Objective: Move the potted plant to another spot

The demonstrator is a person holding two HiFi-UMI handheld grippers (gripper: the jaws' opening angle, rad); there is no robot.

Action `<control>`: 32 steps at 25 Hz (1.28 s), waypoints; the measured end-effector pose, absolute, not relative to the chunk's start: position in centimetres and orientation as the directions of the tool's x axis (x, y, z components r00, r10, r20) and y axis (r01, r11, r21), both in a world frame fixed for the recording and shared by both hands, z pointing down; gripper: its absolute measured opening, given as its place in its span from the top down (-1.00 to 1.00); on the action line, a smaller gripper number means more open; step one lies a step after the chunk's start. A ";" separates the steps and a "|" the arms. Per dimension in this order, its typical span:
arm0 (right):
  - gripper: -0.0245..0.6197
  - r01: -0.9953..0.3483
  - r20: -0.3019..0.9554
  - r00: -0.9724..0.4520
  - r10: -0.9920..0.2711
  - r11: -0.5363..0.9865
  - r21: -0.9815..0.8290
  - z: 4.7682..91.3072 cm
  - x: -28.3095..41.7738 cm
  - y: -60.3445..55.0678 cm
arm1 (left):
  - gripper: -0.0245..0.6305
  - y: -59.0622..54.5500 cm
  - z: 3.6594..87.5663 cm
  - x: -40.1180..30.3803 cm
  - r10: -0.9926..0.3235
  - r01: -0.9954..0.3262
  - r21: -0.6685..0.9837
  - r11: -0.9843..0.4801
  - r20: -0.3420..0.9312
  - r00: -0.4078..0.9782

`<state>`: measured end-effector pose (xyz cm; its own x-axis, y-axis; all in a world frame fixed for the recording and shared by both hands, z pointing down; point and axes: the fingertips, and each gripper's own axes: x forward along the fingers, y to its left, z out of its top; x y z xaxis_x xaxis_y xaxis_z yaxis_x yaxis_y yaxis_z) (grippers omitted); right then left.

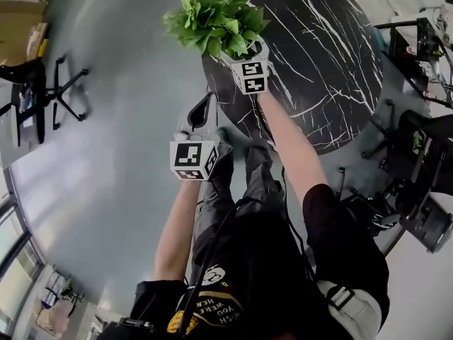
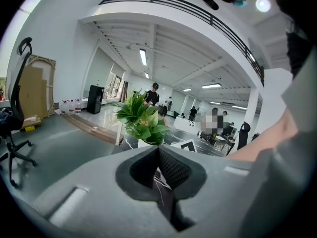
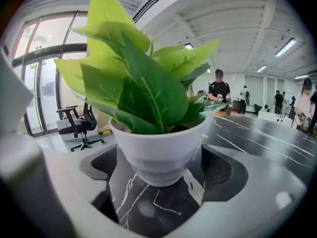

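The potted plant (image 1: 216, 16), green leaves in a white pot (image 3: 158, 152), stands upright at the left edge of the round black marble table (image 1: 318, 62). My right gripper (image 1: 239, 49) reaches under the leaves. In the right gripper view its jaws stand wide on either side of the pot, open, with the mesh pads (image 3: 224, 168) not pressing on it. My left gripper (image 1: 209, 98) hangs lower and to the left, off the table's edge, shut on nothing. In the left gripper view the plant (image 2: 141, 120) is ahead, beyond the closed jaws.
A black office chair (image 1: 42, 91) stands on the grey floor to the left. Dark stands and equipment (image 1: 417, 161) crowd the table's right side. People (image 3: 218, 90) stand far back in the hall. My legs are below the table's near edge.
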<state>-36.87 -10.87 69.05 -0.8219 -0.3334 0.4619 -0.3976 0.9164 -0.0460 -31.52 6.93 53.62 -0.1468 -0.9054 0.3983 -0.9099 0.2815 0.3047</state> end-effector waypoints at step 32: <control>0.92 -0.292 0.285 -0.927 -0.246 0.948 -0.131 38.7 -14.9 3.1 | 0.92 5.9 37.2 -19.2 -0.948 -0.938 0.249 0.242 0.265 -0.175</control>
<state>-14.89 3.09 38.74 -0.9266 -0.2457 0.2847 -0.2915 0.9476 -0.1309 -19.15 5.90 37.17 -0.1747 -0.9483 0.2649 -0.9378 0.2423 0.2486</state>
